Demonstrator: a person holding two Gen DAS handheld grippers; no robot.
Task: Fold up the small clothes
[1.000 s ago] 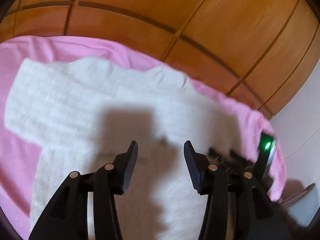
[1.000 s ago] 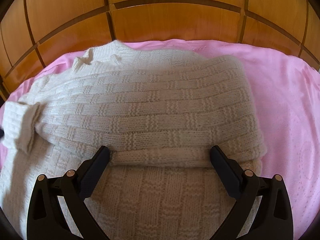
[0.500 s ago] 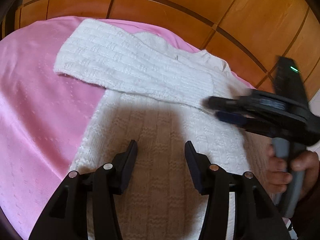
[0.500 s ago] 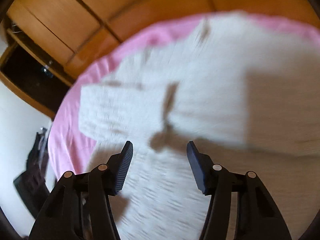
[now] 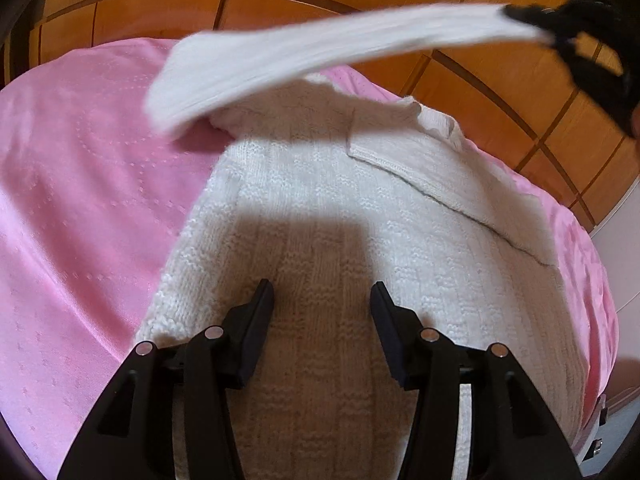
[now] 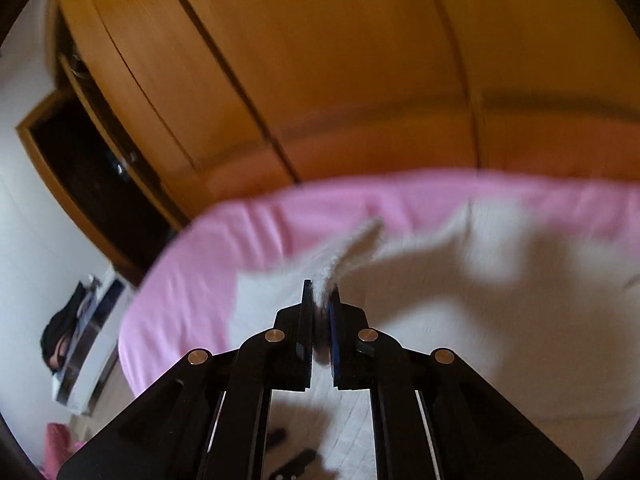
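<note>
A cream knitted sweater (image 5: 320,216) lies on a pink bedcover (image 5: 80,184). My left gripper (image 5: 322,300) is open and empty, low over the sweater's lower body. My right gripper (image 6: 320,300) is shut on the sweater's sleeve (image 6: 348,256). In the left wrist view that sleeve (image 5: 320,52) hangs stretched in the air across the top, blurred, with the right gripper (image 5: 580,44) at its right end. The other sleeve (image 5: 440,176) lies folded across the chest.
A wooden wardrobe (image 6: 360,60) stands behind the bed; one door is open onto a dark inside (image 6: 88,168). White furniture with dark items (image 6: 80,340) stands left of the bed. The bed's right edge (image 5: 596,300) drops off.
My right gripper has shut on the left sleeve and lifted it up and to the right, off the sweater. My left gripper has stayed open low over the body.
</note>
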